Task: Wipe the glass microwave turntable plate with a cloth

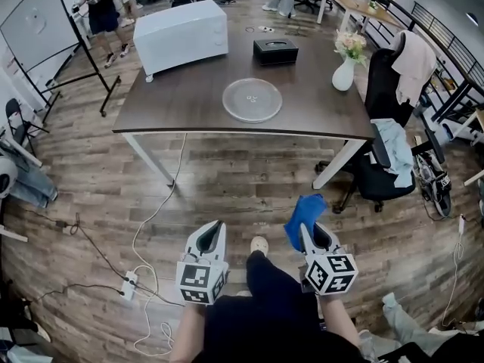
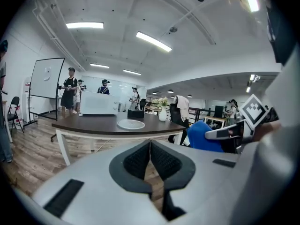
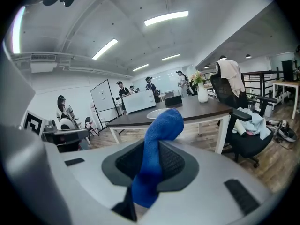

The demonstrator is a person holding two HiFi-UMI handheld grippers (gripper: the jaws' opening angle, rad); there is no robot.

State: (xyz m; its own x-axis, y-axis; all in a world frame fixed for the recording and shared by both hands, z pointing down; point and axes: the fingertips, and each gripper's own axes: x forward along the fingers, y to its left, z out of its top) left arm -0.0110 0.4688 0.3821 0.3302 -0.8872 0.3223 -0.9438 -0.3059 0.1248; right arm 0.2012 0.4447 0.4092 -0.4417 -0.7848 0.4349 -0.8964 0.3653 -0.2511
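Note:
The clear glass turntable plate [image 1: 252, 99] lies flat near the front edge of a dark brown table [image 1: 181, 97]; the left gripper view shows the plate [image 2: 131, 123] far off, and the right gripper view shows it [image 3: 157, 113] partly behind the cloth. My right gripper [image 1: 305, 229] is shut on a blue cloth [image 1: 302, 215], which sticks up between its jaws [image 3: 157, 146]. My left gripper [image 1: 218, 228] is shut with nothing in it [image 2: 150, 150]. Both grippers hang low over the wooden floor, well short of the table.
On the table stand a white microwave [image 1: 181, 35], a black box [image 1: 274, 51] and a white vase of flowers [image 1: 345, 66]. A black office chair [image 1: 386, 150] with clothes sits at the table's right. A whiteboard stand [image 1: 53, 29] and cables [image 1: 144, 278] lie left. People stand beyond.

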